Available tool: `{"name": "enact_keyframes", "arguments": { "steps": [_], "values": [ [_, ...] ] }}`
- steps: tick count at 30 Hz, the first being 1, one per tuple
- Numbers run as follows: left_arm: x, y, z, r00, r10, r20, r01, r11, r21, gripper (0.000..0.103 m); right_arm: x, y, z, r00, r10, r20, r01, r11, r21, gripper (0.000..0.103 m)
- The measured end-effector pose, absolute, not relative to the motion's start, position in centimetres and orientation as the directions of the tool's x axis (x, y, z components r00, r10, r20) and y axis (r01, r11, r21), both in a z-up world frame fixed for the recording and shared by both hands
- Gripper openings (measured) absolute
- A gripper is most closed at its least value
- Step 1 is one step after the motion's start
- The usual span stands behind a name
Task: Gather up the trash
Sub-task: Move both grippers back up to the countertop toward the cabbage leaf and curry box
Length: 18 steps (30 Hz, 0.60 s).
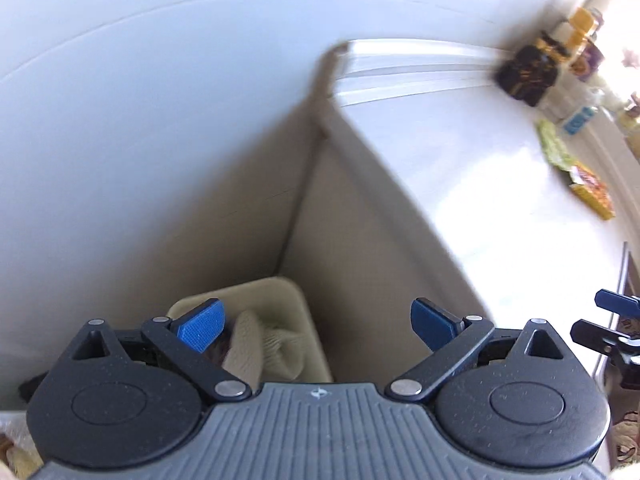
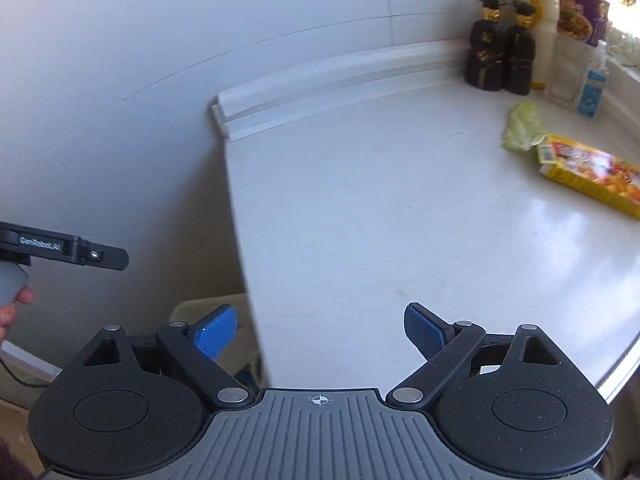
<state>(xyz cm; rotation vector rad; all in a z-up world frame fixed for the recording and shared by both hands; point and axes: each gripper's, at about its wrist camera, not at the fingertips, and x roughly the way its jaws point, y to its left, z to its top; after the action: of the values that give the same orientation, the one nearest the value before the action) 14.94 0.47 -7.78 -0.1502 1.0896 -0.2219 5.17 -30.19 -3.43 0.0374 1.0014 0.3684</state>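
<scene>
Jaws of both grippers stand wide apart and hold nothing. Left gripper [image 1: 316, 326] hangs over a beige bin [image 1: 280, 292] in the gap between wall [image 1: 120, 120] and counter [image 2: 360, 200]; crumpled pale stuff, perhaps paper, lies inside. Right gripper [image 2: 320, 330] sits above the counter's near edge. Trash lies far right on the counter: a green wrapper [image 2: 522, 126] touching a yellow box [image 2: 592, 170], near two dark bottles [image 2: 500, 48].

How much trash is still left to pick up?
Some trash already lies in the beige bin beside the counter. Nothing is in hand: the left gripper and right gripper are both open and empty. Still left: the green wrapper and the yellow box.
</scene>
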Motion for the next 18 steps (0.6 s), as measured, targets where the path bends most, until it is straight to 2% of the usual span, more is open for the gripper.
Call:
{"name": "enact_keyframes", "arguments": {
  "steps": [5,13,18],
  "values": [
    [18.0,-5.9,-6.8,0.441,-0.319,-0.839,0.191,0.947,-0.259,0.100,7.7,-36.6,-5.0,0.518,0.189,-0.835,-0.226,0.971,0.079,0.093],
    [22.2,-15.8,-7.4,0.419,-0.389,-0.820,0.322,0.909,-0.266,0.100,10.3,-45.1,-6.0,0.563,0.066,-0.824,-0.139,0.990,-0.016,0.093],
    [23.9,-20.9,-7.0,0.426,-0.427,-0.798,0.396,0.881,-0.260,0.100,11.7,-47.8,-6.8,0.602,0.019,-0.798,-0.148,0.985,-0.088,0.093]
  ]
}}
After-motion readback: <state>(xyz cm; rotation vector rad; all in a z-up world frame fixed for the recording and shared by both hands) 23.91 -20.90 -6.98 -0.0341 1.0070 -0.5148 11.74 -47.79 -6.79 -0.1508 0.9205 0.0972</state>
